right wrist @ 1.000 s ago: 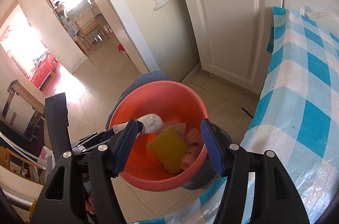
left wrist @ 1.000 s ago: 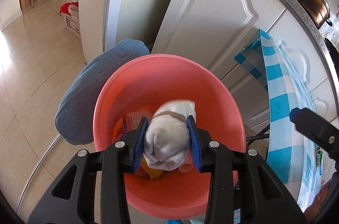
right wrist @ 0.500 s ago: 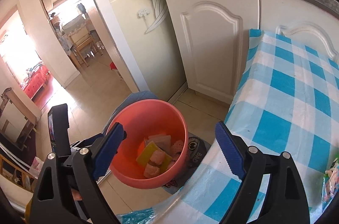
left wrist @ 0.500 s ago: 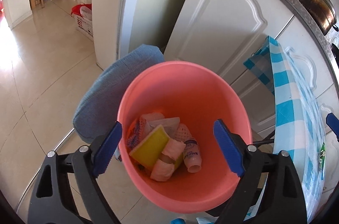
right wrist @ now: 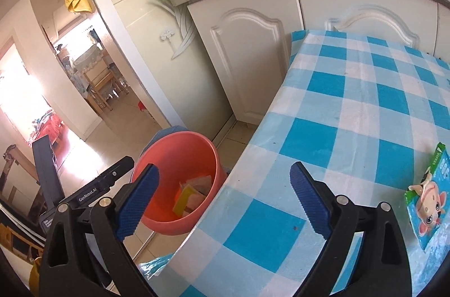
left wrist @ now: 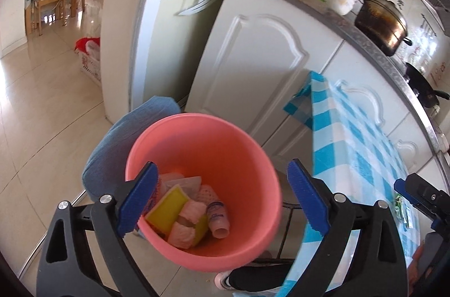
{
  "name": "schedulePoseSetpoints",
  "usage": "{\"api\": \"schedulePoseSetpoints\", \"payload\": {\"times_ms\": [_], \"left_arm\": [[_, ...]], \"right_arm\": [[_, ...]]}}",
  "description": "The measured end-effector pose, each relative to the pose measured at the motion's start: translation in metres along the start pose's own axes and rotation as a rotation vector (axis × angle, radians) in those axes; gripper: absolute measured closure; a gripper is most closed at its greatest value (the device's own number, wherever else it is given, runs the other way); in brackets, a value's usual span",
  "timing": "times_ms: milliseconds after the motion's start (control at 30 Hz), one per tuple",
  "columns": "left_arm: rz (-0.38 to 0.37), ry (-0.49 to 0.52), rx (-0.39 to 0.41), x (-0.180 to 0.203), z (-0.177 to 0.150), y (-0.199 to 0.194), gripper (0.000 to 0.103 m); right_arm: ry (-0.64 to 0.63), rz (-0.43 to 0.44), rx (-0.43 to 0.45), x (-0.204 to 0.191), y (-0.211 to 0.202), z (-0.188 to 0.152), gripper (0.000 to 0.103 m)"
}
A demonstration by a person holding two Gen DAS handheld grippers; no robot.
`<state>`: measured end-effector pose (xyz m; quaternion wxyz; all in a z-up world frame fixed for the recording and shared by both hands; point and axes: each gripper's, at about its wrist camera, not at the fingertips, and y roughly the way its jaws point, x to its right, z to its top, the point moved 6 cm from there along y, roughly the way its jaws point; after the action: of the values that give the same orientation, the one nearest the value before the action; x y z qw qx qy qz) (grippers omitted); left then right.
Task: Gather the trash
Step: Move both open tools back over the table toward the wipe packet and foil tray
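Floor tiles fill the left side of my left wrist view, with a blue cushion (left wrist: 112, 151) lying at lower centre-left, just behind the pink bucket (left wrist: 225, 139). My left claw (left wrist: 222, 201) hangs over the bucket with its blue pads spread wide and nothing between them. In the bottom of the bucket I see a yellow sponge (left wrist: 167, 208), a crumpled pink wad (left wrist: 187, 224) and a small bottle (left wrist: 218, 218) touching one another. To the right of centre stand white cabinet doors (left wrist: 261, 63), and further right the tabletop (left wrist: 362, 145) with its blue checked cloth runs down the frame.

In my right wrist view the bucket (right wrist: 194, 153) sits on the floor at lower left, just beside the tabletop (right wrist: 351, 111) edge. My right claw (right wrist: 225, 198) is also wide open and holds nothing, hovering over the cloth's near corner. At the far right edge a snack packet (right wrist: 430, 198) with a cartoon pig lies flat on the cloth, well apart from the bucket.
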<state>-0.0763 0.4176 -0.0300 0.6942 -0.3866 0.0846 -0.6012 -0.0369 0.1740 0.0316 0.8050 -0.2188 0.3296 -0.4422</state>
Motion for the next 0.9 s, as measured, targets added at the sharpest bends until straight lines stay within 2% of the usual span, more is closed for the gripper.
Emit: {"api": "schedulePoseSetpoints", "payload": {"times_ms": [267,400,533,733,900], "left_arm": [[-0.1,0.091,0.026,0.054,-0.005,-0.017,0.009],[-0.14,0.142,0.024,0.081,-0.012,-0.022,0.009],[-0.142,0.19,0.003,0.103,-0.02,-0.025,0.009],[-0.151,0.18,-0.044,0.12,-0.03,-0.024,0.009],[-0.153,0.236,-0.066,0.143,-0.04,-0.024,0.009]], "right_arm": [[0.024,0.014,0.179,0.025,-0.045,0.006,0.008],[0.017,-0.013,0.256,0.034,-0.066,0.01,0.006],[0.048,-0.01,0.261,0.045,-0.076,0.009,0.005],[0.08,-0.012,0.28,0.065,-0.094,0.002,0.005],[0.125,-0.005,0.302,0.087,-0.106,-0.008,0.005]]}}
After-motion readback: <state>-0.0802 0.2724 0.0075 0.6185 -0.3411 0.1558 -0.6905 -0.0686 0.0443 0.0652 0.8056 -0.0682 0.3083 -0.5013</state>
